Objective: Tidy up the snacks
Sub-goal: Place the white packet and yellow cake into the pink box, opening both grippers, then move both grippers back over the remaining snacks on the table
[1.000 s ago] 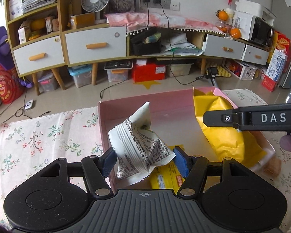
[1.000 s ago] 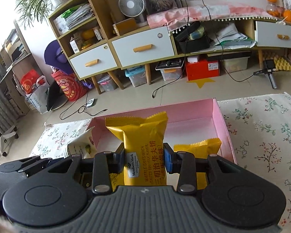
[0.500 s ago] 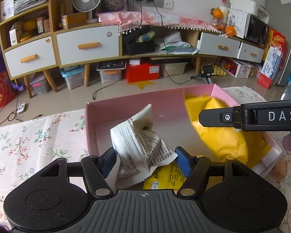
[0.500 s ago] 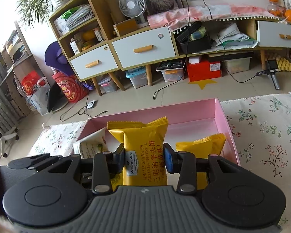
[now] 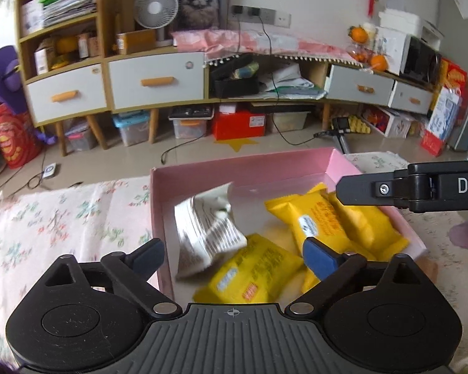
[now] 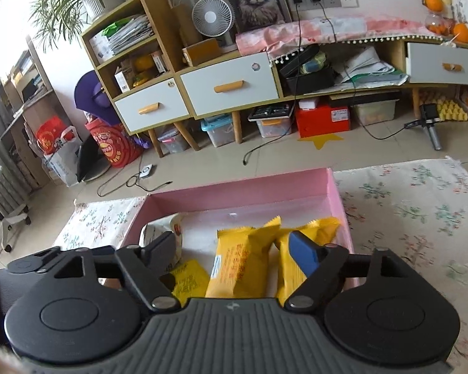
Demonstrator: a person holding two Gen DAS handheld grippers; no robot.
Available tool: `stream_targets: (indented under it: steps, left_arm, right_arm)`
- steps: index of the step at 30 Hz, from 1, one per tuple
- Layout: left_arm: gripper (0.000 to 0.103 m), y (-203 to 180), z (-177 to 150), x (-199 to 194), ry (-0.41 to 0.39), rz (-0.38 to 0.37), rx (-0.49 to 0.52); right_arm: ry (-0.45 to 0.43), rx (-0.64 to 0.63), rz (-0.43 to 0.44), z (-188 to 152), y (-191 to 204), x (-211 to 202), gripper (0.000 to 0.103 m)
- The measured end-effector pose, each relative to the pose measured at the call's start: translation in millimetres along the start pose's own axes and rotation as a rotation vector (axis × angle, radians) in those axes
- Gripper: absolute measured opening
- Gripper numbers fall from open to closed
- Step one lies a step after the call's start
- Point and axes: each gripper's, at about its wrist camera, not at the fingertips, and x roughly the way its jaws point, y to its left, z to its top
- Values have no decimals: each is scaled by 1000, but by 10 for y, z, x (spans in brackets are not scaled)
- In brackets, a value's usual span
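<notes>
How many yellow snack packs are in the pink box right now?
3 visible in the pink box: one near the front, one in the middle, one by the right wall. More may be hidden under them or behind the tools.

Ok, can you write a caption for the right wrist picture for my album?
Open right gripper above yellow snack packs lying in the pink box.
</notes>
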Motion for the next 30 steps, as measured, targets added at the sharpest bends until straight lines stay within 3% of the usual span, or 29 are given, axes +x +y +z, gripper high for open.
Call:
stream_targets:
  steps: [4,9,17,30]
  left_arm:
    - [100,-44,-86,-256,10,3,-44]
    - [102,-66,-259,-590,7,18,-61]
    - [102,46,-557,-939,14,53,-123]
    - [103,144,-1009,-1142,17,84,-66]
  right_arm:
    - [15,-10,-18,-27,15,-233,92]
    - [14,-16,-21,-128,49,-452,98]
    - [17,-98,-63,-343,192,-641,103]
    - [7,-258,-74,-743,265,-836,103]
